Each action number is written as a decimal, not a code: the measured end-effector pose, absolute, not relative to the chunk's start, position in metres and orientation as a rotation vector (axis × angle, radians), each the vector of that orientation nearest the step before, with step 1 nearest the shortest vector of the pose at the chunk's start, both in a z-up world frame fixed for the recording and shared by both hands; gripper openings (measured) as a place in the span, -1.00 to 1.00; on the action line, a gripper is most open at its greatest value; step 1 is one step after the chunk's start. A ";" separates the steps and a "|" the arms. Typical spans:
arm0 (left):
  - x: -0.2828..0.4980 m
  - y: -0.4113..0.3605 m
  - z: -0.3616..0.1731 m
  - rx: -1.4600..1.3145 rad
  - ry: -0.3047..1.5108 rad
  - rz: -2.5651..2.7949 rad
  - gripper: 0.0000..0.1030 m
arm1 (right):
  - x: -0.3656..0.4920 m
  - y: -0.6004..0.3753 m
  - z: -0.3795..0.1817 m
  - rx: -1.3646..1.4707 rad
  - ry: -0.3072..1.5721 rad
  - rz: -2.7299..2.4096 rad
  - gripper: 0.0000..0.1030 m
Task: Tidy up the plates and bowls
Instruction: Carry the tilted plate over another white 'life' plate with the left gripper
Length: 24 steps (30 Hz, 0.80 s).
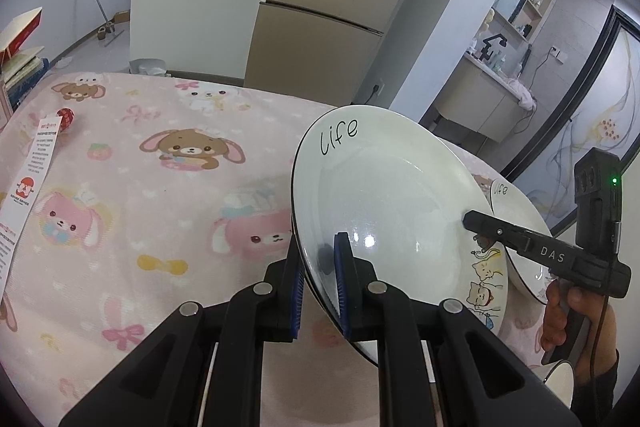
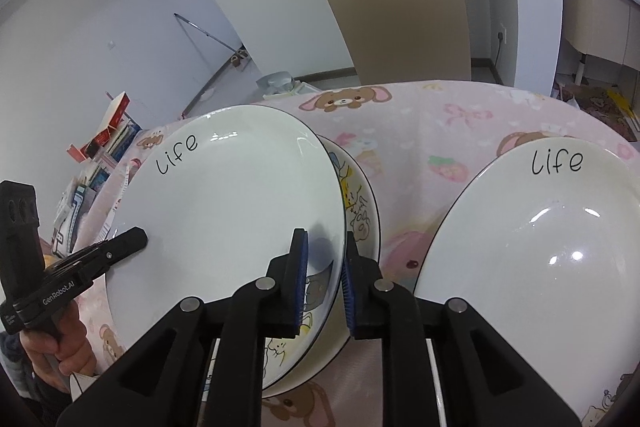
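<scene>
Pink cartoon-print cloth (image 1: pixel 160 187) covers the whole table, with a tall beige cabinet (image 1: pixel 320 19) and a washbasin corner behind it, and you're right in the thick of it. Your left gripper (image 1: pixel 318 287) has its blue pads clamped on the near rim of a white plate (image 1: pixel 384 203) lettered "life", and that plate is tilted up, not lying flat. Look at the right wrist view: your right gripper (image 2: pixel 324 287) straddles the opposite edge of the same plate (image 2: pixel 232 211), one finger over its face and one down its outer side; the gap between pad and rim looks slim, and whether it's actually pinching I can't tell. Underneath sits a dish with cartoon cats (image 2: pixel 360 211), and the tilted plate seems to be resting on or just above it, so by my reading you're mid-stack, lowering one onto the other. To the right, a second "life" plate (image 2: pixel 532 247) lies by itself on the cloth, well apart from the pair. At the near right edge of the left view a pale rim (image 1: pixel 560 377) peeks in, possibly a bowl, too cropped to say. So: one stack begun, nothing settled, and at least that lone plate and whatever bowls exist left to gather, I'd judge.
</scene>
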<state>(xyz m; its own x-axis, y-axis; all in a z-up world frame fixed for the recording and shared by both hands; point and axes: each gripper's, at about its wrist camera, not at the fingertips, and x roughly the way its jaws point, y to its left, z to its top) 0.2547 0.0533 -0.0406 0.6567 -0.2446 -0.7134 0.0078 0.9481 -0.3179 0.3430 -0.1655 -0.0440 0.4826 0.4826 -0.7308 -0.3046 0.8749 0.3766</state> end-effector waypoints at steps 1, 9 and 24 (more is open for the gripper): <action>0.255 0.053 -0.041 -0.298 0.845 -0.145 -0.71 | 0.343 -0.165 -0.044 0.202 0.951 0.483 -0.70; 0.256 0.051 -0.045 -0.273 0.840 -0.142 -0.70 | 0.336 -0.156 -0.042 0.082 0.930 0.462 -0.65; 0.259 0.044 -0.054 -0.187 0.828 -0.077 -0.62 | 0.323 -0.140 -0.036 -0.140 0.905 0.446 -0.60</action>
